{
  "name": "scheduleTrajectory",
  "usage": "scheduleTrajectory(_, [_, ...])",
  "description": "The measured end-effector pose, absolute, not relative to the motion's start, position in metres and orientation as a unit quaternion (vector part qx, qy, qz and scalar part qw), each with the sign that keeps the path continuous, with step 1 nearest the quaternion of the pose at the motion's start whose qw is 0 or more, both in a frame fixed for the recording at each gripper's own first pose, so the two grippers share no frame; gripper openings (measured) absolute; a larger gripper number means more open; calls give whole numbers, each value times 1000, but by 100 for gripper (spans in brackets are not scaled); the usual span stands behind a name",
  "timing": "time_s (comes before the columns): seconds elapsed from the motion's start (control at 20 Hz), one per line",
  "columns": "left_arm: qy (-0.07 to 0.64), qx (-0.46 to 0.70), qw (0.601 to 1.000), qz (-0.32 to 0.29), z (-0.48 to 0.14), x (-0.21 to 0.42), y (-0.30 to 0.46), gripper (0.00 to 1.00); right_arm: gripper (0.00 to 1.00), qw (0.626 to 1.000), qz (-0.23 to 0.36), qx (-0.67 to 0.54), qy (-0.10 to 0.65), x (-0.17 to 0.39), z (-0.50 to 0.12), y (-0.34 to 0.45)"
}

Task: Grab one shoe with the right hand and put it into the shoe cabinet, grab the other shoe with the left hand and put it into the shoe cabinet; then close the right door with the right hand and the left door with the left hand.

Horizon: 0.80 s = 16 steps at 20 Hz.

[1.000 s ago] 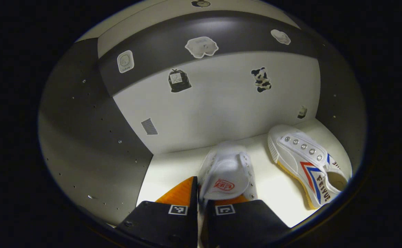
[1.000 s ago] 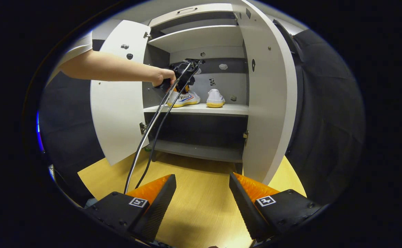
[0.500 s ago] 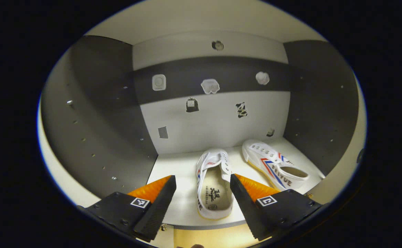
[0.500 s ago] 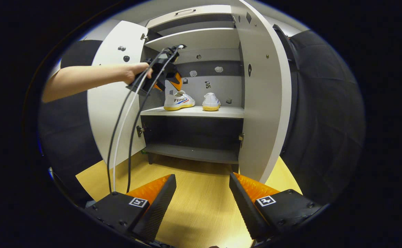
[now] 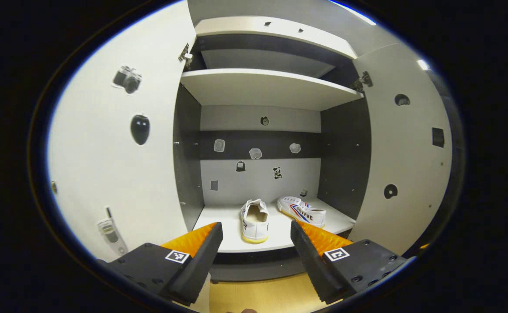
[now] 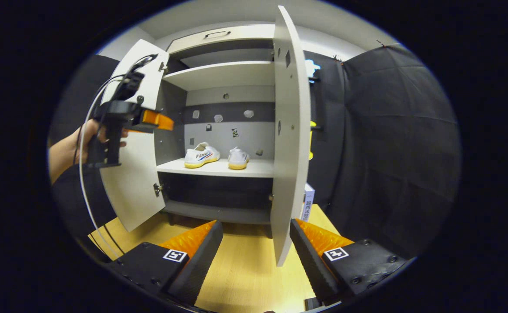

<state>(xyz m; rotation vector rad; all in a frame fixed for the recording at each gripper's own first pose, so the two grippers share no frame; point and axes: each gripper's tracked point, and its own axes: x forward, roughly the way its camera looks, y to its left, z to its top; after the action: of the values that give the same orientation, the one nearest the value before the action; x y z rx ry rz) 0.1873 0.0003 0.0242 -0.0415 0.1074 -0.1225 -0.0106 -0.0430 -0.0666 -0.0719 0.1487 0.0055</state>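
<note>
Two white canvas shoes stand side by side on the middle shelf of the open shoe cabinet: one with its heel toward me, the other to its right, side-on. My left gripper is open and empty, outside the cabinet in front of that shelf. The left door and right door both stand open. In the right gripper view the shoes sit on the shelf, a hand holds the left gripper by the left door, and my open, empty right gripper faces the edge of the right door.
An upper shelf and a lower shelf are bare. The floor is yellow wood. Black cloth hangs right of the cabinet, with a small box at its foot. Cables trail from the left gripper.
My left gripper let go of the shoe, opened, and drew back out of the cabinet. The right gripper shifted toward the right door, now seen edge-on.
</note>
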Motion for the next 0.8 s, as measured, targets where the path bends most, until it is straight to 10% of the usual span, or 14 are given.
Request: scheduleTrajectory(0.8, [98,-89,981,-144,-59,38,-5,98,98,990,-141,-25,-12,-1,73,-156])
